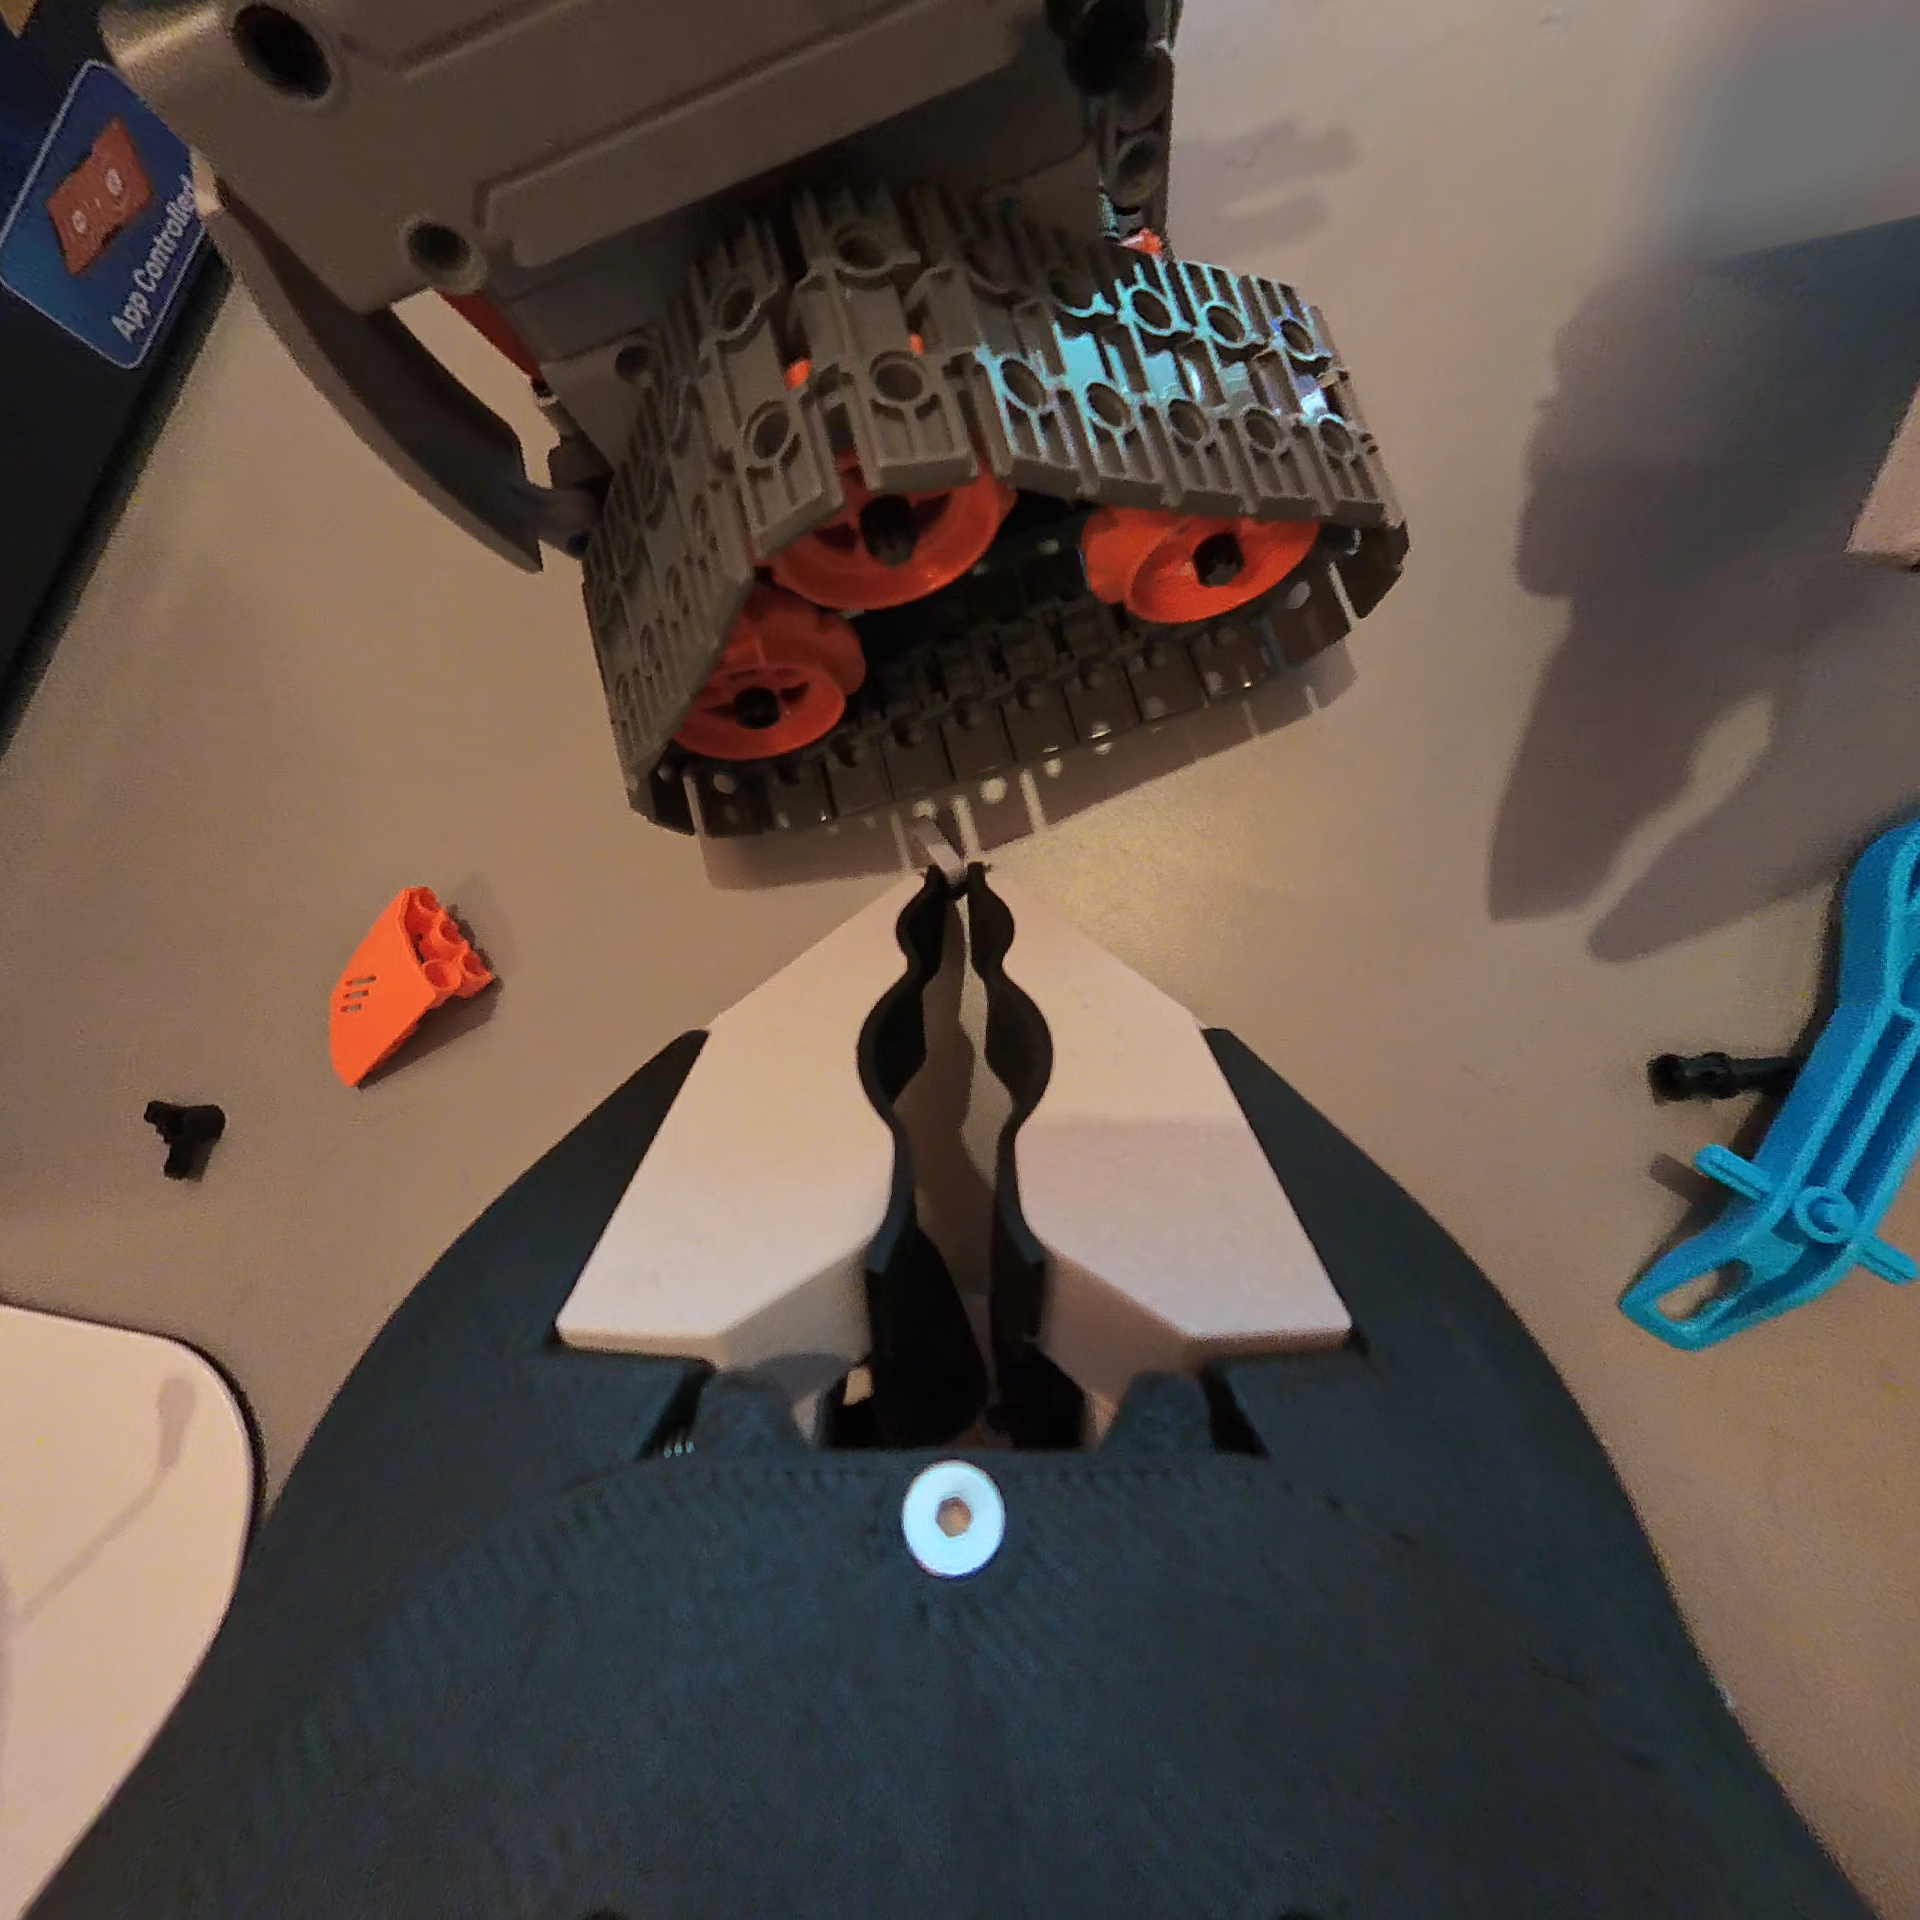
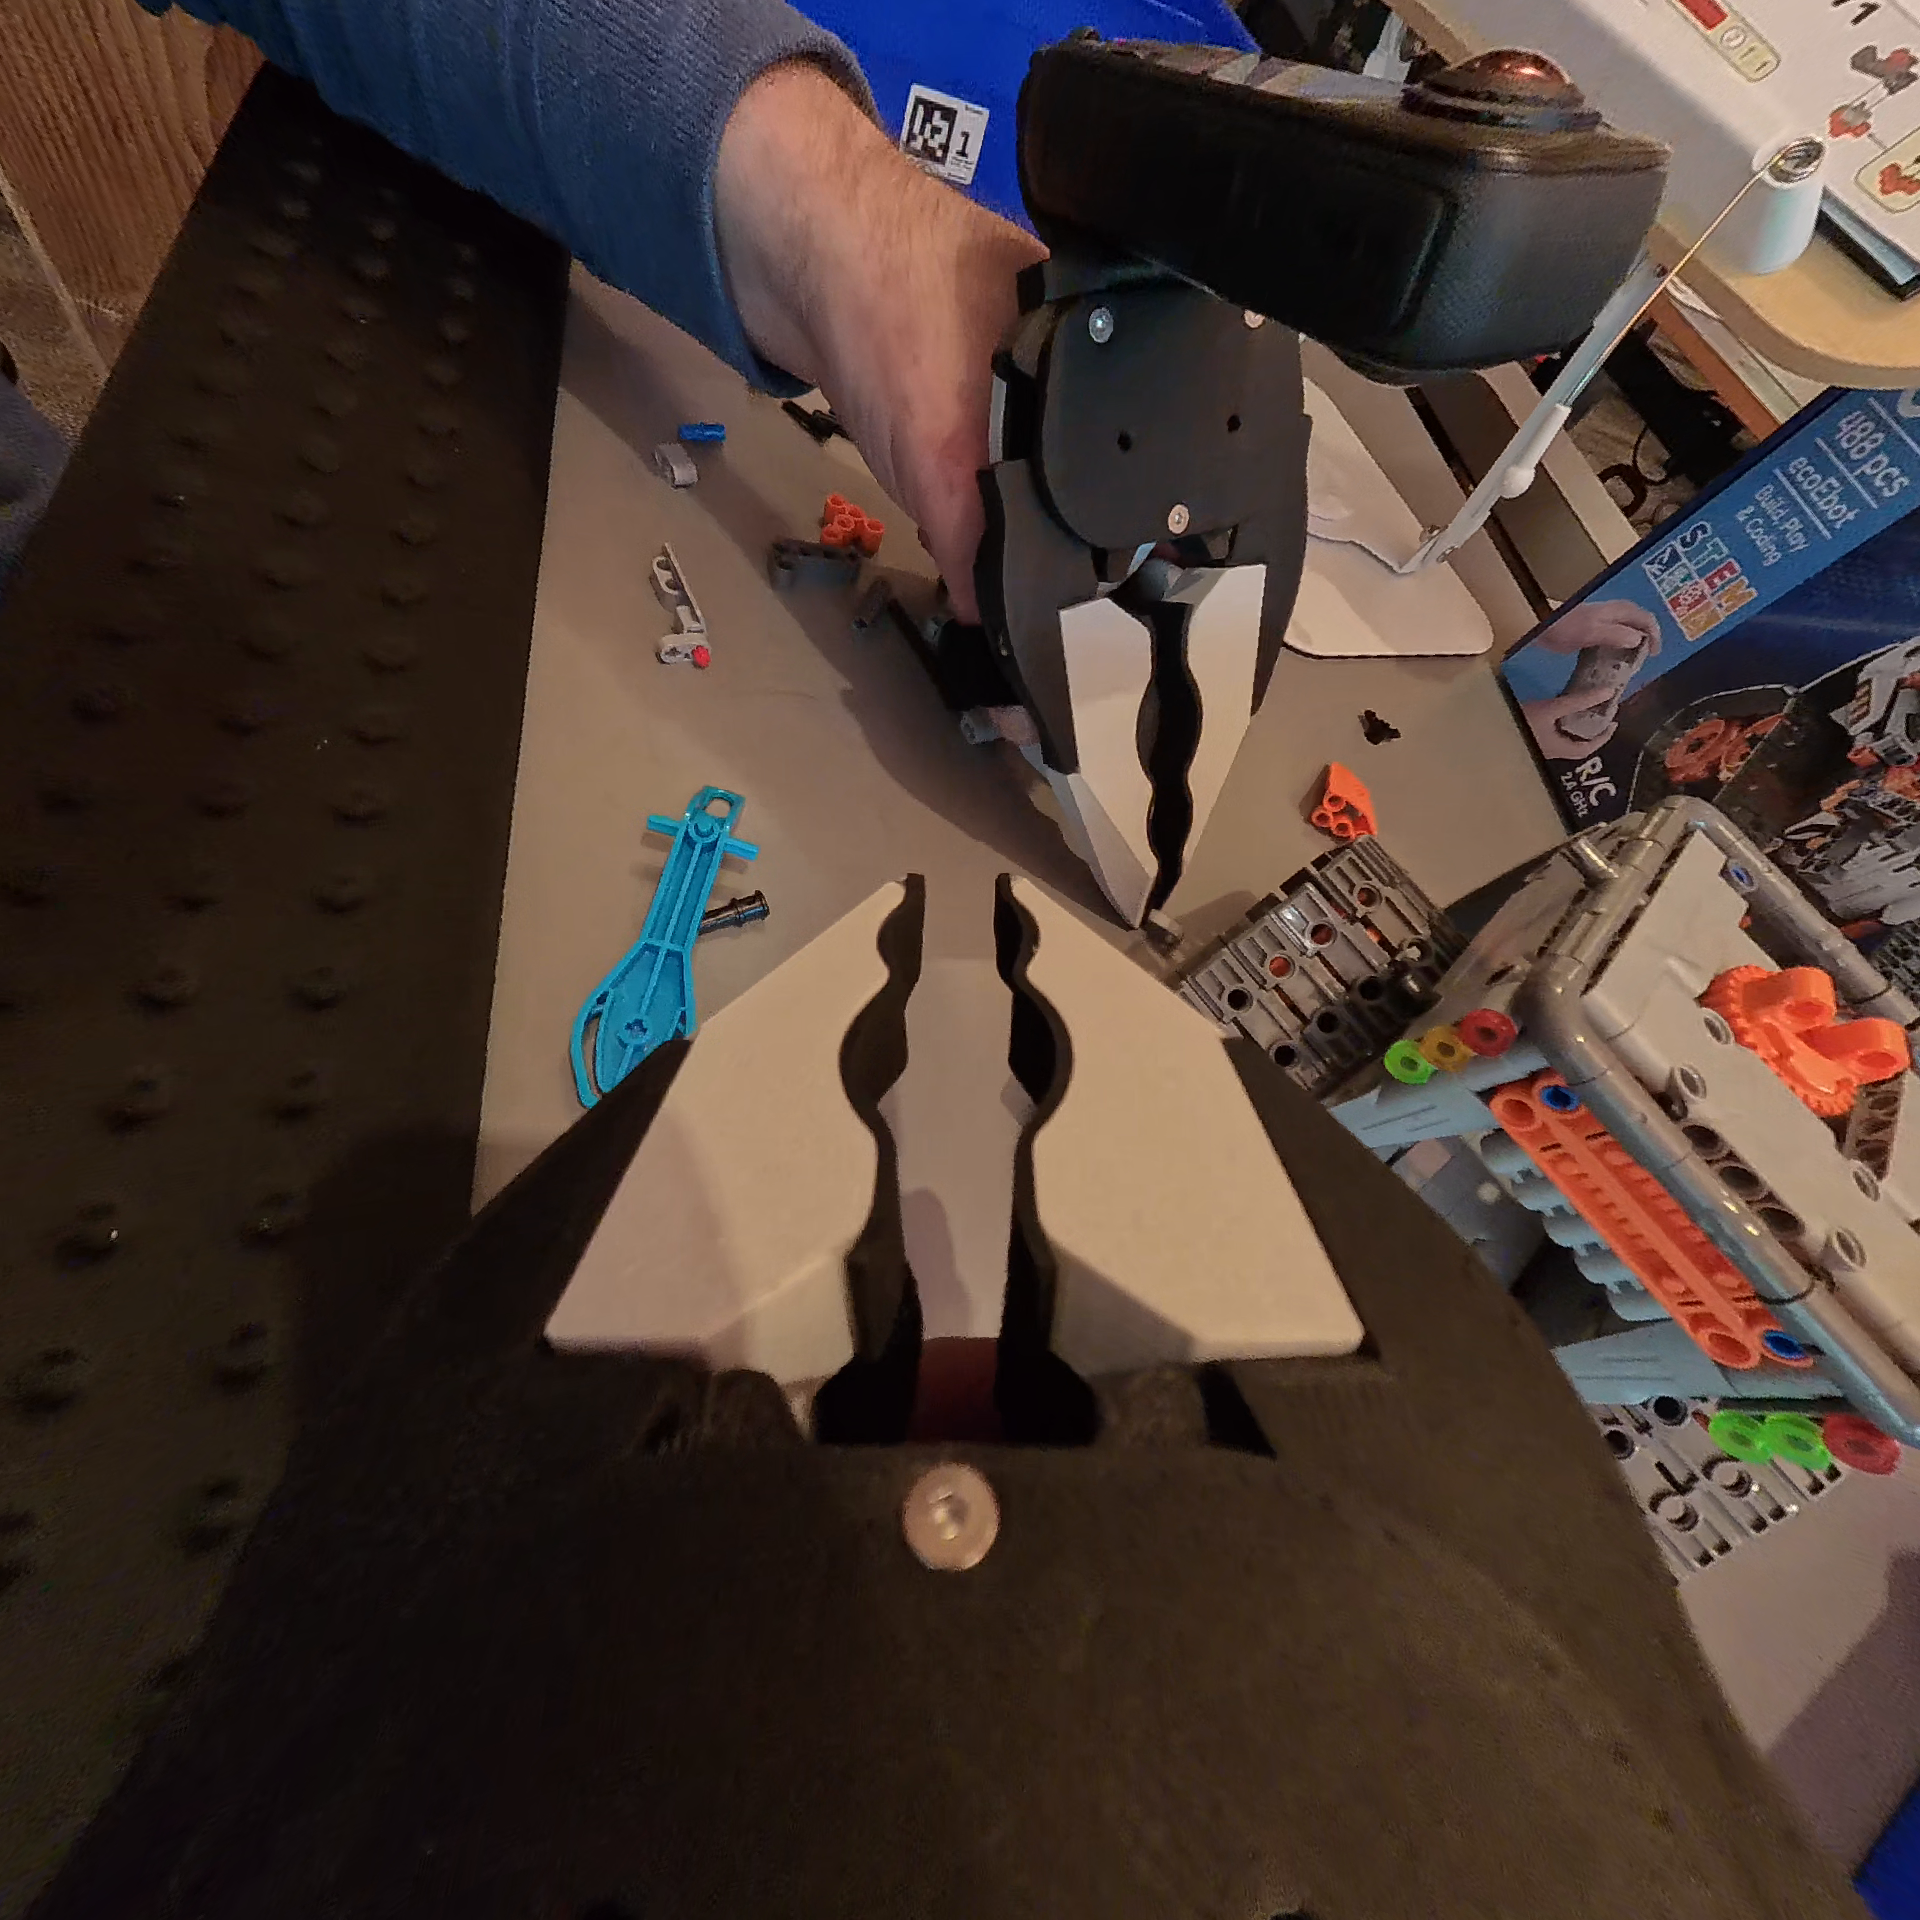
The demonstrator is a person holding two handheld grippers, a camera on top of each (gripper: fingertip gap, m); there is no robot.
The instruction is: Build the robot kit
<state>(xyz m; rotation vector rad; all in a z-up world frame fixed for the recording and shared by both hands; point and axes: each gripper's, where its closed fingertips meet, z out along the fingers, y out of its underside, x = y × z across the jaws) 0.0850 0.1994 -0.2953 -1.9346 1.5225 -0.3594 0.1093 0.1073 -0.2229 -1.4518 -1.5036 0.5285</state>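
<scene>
My left gripper is shut on a small light grey piece right at the lower edge of the grey track of a tracked toy vehicle with orange wheels. The right wrist view shows the same: the left gripper, held by a person's hand, pinches the grey piece against the vehicle's track on the table. My right gripper is open with nothing between its fingers. It hovers over the grey table, left of the vehicle.
An orange sloped brick and a black pin lie left of the left gripper. A blue plastic tool with a black pin lies left of the right gripper. Several small parts lie farther back. A toy box stands right, and a black studded mat lies left. Some 12 cm of space lies between my two pairs of fingers.
</scene>
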